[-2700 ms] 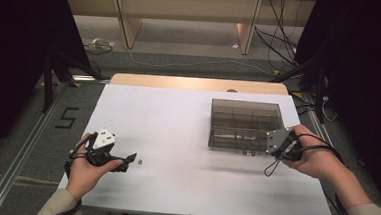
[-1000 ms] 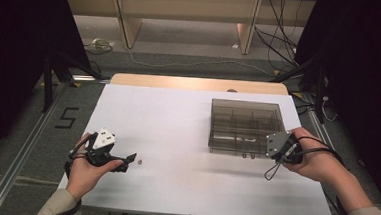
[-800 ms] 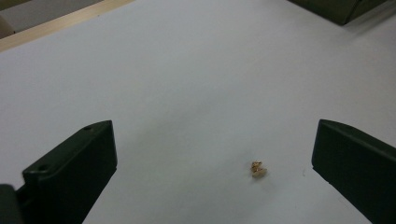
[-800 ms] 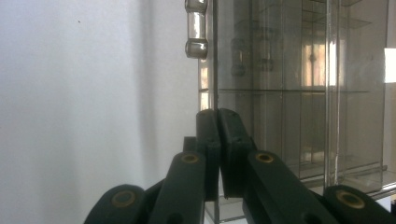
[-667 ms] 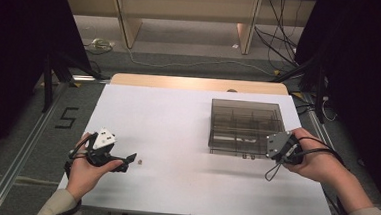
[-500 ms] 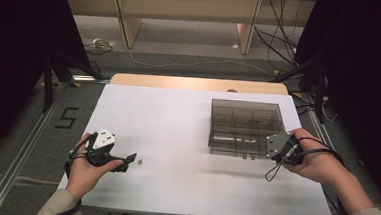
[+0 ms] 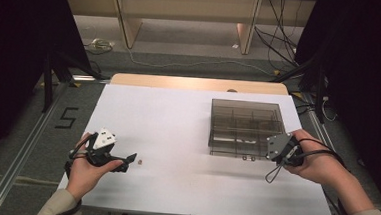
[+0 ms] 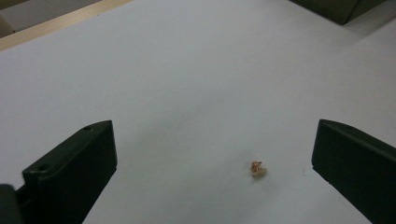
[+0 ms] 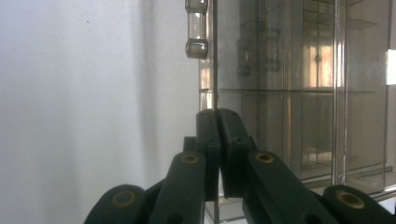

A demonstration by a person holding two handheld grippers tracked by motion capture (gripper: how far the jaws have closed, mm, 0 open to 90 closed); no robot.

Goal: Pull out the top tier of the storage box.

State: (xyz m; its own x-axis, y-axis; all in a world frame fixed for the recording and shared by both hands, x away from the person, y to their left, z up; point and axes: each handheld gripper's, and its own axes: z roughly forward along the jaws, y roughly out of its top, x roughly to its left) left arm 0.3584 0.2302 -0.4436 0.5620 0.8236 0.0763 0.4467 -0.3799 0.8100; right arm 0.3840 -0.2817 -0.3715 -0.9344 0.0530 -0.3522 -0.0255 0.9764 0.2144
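A tiny tan crumb-like piece (image 7: 140, 161) (image 8: 257, 169) lies on the white table (image 7: 178, 117), just ahead of my left gripper (image 7: 129, 163) (image 8: 212, 128). That gripper is open, its jaws wide apart and low over the table with nothing between them. A clear smoky compartment box (image 7: 245, 126) (image 9: 303, 93) with its lid down stands at the right. My right gripper (image 7: 268, 153) (image 9: 217, 114) is shut, its tips against the box's front edge near the right corner. Whether they pinch the lid's lip I cannot tell.
Small clear latches (image 7: 248, 157) (image 9: 196, 28) stick out from the box's front edge. A wooden strip (image 7: 195, 82) runs along the table's far side. Cables (image 7: 283, 38) lie on the floor beyond it.
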